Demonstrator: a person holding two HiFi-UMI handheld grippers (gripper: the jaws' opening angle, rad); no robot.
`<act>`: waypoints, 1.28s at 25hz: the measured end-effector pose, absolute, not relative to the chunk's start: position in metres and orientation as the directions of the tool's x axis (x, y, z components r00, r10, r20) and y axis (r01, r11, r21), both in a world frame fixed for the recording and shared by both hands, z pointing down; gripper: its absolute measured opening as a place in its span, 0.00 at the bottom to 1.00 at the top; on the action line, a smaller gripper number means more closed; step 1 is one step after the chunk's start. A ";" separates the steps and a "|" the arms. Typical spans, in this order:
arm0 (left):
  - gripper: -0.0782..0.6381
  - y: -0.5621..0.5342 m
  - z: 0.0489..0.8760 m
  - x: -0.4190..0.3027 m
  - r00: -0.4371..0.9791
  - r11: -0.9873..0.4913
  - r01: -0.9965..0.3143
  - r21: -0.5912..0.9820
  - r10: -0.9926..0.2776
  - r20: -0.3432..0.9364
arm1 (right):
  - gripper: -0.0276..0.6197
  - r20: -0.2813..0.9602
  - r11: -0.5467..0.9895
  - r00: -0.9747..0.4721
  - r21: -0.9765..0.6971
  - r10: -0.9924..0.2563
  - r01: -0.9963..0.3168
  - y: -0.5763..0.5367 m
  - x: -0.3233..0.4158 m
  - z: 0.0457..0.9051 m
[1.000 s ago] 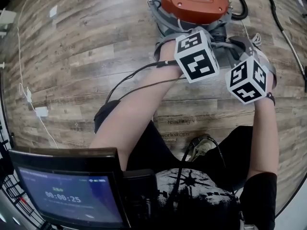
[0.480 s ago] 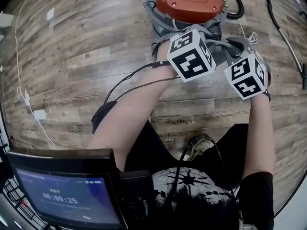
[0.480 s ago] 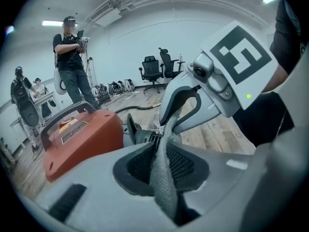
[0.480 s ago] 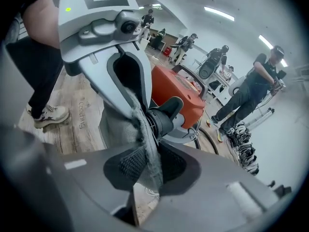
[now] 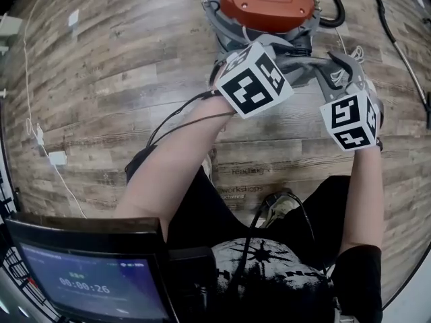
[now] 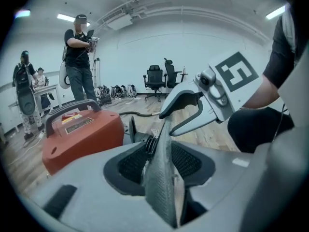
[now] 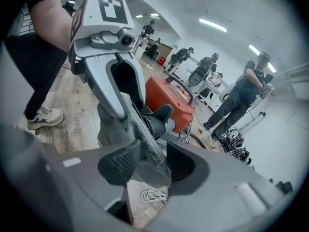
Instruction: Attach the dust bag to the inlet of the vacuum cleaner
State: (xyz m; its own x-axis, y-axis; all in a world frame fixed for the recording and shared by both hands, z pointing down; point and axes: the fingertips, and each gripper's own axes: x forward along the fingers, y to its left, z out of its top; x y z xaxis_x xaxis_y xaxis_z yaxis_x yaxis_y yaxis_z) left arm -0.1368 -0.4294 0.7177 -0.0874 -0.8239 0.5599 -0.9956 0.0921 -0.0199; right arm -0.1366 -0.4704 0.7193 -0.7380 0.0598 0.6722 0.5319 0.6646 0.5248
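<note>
The vacuum cleaner [image 5: 269, 2], with an orange-red top on a grey drum, stands on the wood floor at the top centre. A grey fabric dust bag [image 5: 304, 63] hangs in front of it between my two grippers. In the left gripper view the bag's edge [image 6: 163, 175] stands between the pads of my left gripper [image 6: 159, 166]. Its jaws are opening, and a gap shows on each side of the cloth. My right gripper [image 7: 149, 166] also has bag cloth [image 7: 145, 170] between its pads, and its jaws are opening too. The black inlet [image 7: 157, 122] sits just beyond the bag.
A black hose [image 5: 333, 9] curls behind the vacuum. A white cable [image 5: 40, 136] runs along the floor at the left. A tablet screen [image 5: 94, 288] is at the bottom left. A white cord coil [image 7: 154, 195] lies on the floor. Several people stand in the background.
Both marker cubes have rolled. The left one has shifted slightly left and the right one has dropped a little. The vacuum has not moved.
</note>
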 end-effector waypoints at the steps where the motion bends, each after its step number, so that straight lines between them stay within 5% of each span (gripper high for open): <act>1: 0.36 -0.425 0.711 -0.135 -0.084 0.098 -0.995 -0.002 -0.842 0.534 | 0.32 0.656 0.676 -0.751 0.521 0.072 0.521 -0.470 -0.134 0.713; 8: 0.36 -0.396 0.657 -0.137 -0.180 0.161 -0.984 -0.083 -0.922 0.343 | 0.26 0.383 0.797 -0.894 0.452 0.232 0.400 -0.464 -0.122 0.629; 14: 0.12 -0.382 0.622 -0.133 -0.228 0.209 -0.972 -0.105 -0.947 0.226 | 0.06 0.244 0.871 -0.903 0.265 0.354 0.413 -0.446 -0.126 0.611; 27: 0.11 -0.303 0.613 -0.149 -0.285 0.212 -0.947 -0.242 -0.902 0.325 | 0.05 0.255 0.818 -0.831 0.185 0.495 0.544 -0.401 -0.132 0.611; 32: 0.11 -0.235 0.522 -0.168 -0.391 0.393 -0.919 -0.031 -0.899 0.195 | 0.05 0.292 0.768 -0.762 0.120 0.578 0.629 -0.352 -0.133 0.545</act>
